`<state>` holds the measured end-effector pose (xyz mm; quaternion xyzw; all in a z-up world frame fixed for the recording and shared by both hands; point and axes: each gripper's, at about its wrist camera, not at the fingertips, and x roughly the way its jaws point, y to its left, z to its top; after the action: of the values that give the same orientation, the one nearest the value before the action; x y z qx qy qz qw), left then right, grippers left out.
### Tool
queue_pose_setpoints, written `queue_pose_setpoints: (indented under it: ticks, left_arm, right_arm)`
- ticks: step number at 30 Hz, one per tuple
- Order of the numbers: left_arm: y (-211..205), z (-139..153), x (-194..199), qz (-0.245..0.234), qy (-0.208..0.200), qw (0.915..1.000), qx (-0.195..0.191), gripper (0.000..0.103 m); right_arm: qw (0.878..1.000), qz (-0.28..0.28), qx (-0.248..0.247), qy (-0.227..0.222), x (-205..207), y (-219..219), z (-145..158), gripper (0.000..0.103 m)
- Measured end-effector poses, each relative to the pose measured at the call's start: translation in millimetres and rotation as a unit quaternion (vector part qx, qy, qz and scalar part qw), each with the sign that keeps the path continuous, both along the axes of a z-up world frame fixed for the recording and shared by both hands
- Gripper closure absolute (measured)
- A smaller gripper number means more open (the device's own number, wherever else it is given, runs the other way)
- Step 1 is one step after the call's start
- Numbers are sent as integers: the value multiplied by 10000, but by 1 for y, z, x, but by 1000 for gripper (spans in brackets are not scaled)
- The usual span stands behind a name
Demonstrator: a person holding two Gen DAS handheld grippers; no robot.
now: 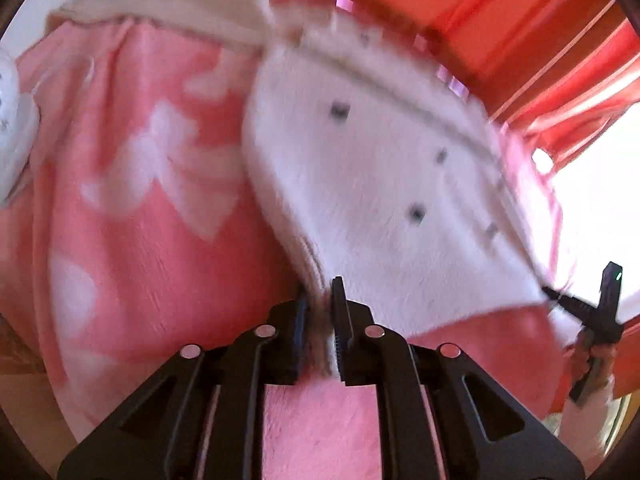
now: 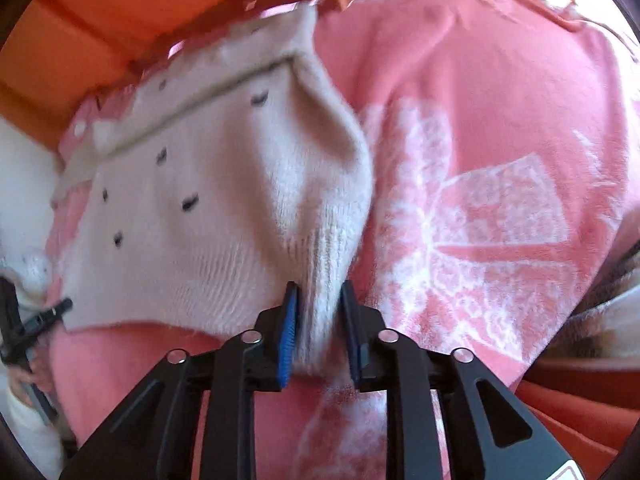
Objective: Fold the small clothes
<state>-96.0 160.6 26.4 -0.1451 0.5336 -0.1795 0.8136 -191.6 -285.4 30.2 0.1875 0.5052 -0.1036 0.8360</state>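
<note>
1. Cream fuzzy knit sweater with small dark flecks point(image 1: 380, 184) is the garment being folded; it lies spread on a pink blanket with a white printed pattern point(image 1: 132, 184), towards the blanket's far edge, where orange fabric point(image 1: 460, 12) rises behind.
2. Left gripper point(image 1: 320, 320): jaws nearly closed, a thin bunch of the sweater's near left corner pinched between them. Black pads point(image 1: 340, 328) press the knit from both sides.
3. Right gripper point(image 2: 318, 328): jaws narrowed onto the ribbed hem at the sweater's near right corner. Blue ribbed pads point(image 2: 289, 336) bracket the rib; the gap is filled with cloth, so I judge it gripped.
4. Reason for hold (judgement): both near corners taken at once keeps the hem taut between the two grippers, so the lower half can be carried as one flat panel over the upper part. A single-corner hold would let the knit sag and twist.
5. Pose: both grippers point forward and down at the blanket, roughly side by side. Each appears at the edge of the other's view, with a hand point(image 1: 596, 356) wrapped round the right gripper's handle.
6. Sweater's far portion, with a seam line across it, rests flat. Motion blur on both views; direction cannot be told.
7. Step in hand (judgement): start of a hem-to-collar fold; no crease formed yet.
8. Risk: fuzzy knit may slip out of the left pinch, which holds little cloth.
</note>
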Motion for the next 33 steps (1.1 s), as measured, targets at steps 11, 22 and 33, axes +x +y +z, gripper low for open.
queue_pose_setpoints:
  ticks: [11,22,33]
  left_arm:
    - [111,25,168,2699,-815,9581,505,33]
    - [246,-58,298,4989,-193,8655,-401,41]
    - [132,60,311,3312,-1923,9237,-98,98]
  right_arm:
    - [9819,765,-410,-1681,117,85,50,62]
    - [9712,1743,-505,-1541,241,182,-7,62]
    - [9766,1318,-481,-1630,250,161,-2,62]
